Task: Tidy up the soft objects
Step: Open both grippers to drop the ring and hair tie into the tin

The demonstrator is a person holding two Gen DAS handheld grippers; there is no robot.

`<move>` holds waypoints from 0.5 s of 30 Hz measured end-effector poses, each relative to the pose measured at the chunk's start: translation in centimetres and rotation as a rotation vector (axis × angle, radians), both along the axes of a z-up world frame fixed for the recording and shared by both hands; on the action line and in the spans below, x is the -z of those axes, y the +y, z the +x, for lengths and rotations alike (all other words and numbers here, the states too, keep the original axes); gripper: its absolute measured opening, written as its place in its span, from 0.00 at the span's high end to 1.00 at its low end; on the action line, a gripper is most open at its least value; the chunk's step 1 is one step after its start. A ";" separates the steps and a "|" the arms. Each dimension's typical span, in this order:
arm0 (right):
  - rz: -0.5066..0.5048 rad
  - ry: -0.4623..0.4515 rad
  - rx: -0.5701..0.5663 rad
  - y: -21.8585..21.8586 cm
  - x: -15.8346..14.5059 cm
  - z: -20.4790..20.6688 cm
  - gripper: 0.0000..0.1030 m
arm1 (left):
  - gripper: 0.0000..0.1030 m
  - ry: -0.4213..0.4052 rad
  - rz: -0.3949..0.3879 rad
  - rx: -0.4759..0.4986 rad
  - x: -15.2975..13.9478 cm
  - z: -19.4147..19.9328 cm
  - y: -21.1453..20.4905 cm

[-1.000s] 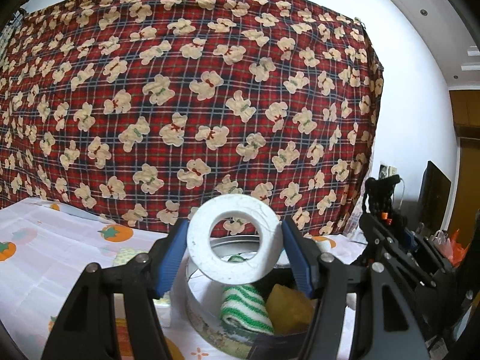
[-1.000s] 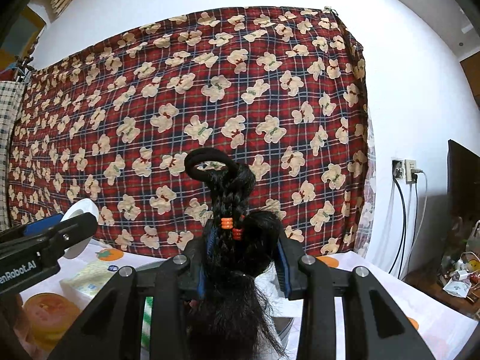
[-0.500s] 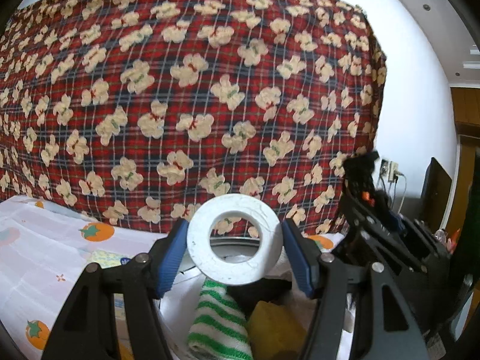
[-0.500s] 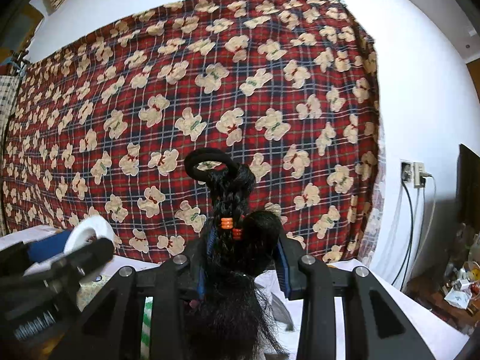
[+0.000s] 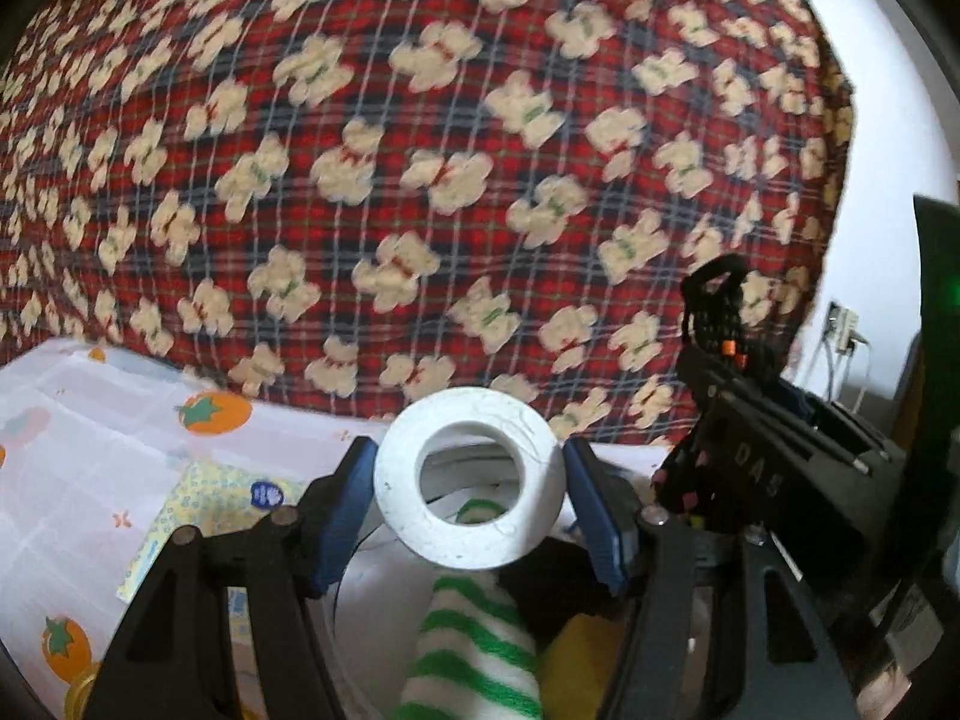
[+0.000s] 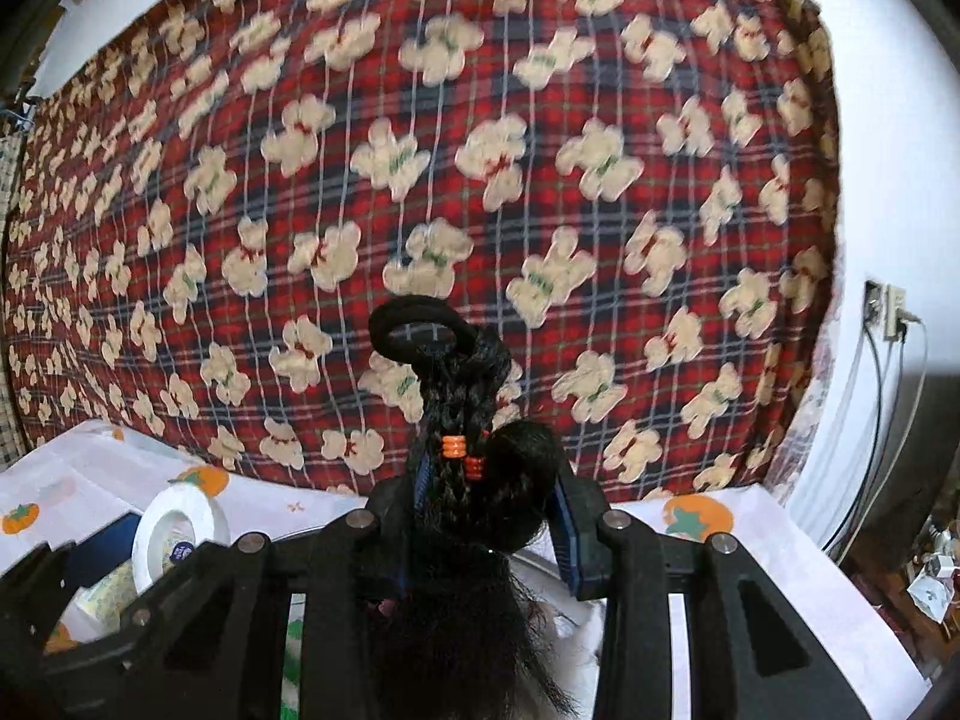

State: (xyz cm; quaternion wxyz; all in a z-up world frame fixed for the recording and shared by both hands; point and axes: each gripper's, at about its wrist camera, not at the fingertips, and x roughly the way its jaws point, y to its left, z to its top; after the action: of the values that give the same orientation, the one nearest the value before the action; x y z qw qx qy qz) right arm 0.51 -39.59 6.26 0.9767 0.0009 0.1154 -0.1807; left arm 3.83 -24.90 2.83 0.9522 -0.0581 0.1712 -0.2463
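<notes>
A white foam ring (image 5: 469, 477) sits pinched upright between the blue pads (image 5: 345, 513) of my left gripper (image 5: 471, 510), held in the air above a round container (image 5: 384, 546) on the table. Inside that container I can see a green-and-white striped roll (image 5: 474, 648) and a yellow soft piece (image 5: 576, 666) beside it, with something dark between them that I cannot make out. My right gripper (image 6: 489, 516) is clenched on a black braided hairpiece (image 6: 465, 420), its elastic loop standing up above the fingers, two small orange bands around the braids, and loose strands hanging down toward the camera. From the left wrist view, the right gripper and the hairpiece hover just to the right of the ring, near the container's far side. A pale yellow packet (image 5: 198, 516) lies on the white tablecloth with orange fruit prints (image 5: 108, 450), left of the container. A red plaid sheet with cream bears (image 6: 420, 180) hangs behind the table. A wall socket with cables (image 6: 882, 306) shows at far right.
</notes>
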 end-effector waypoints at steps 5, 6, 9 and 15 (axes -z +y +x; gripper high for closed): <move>0.047 0.156 -0.032 -0.6 1.0 3.7 0.63 | 0.38 0.069 0.054 -0.038 1.0 1.5 -0.9; 0.059 0.198 -0.044 -0.7 1.2 4.5 0.63 | 0.38 0.075 0.065 -0.042 1.2 1.7 -1.0; 0.094 0.307 -0.061 -1.0 2.2 6.3 0.63 | 0.38 0.129 0.088 -0.043 1.7 2.7 -1.7; 0.145 0.485 -0.120 -1.5 3.9 9.2 0.63 | 0.38 0.172 0.162 -0.020 2.6 3.3 -3.2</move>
State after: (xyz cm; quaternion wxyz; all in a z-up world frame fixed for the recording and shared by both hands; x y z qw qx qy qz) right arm 9.73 -41.08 2.34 0.9269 0.0209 0.3586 -0.1085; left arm 7.09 -28.13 0.25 0.9379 -0.0035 0.2712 -0.2164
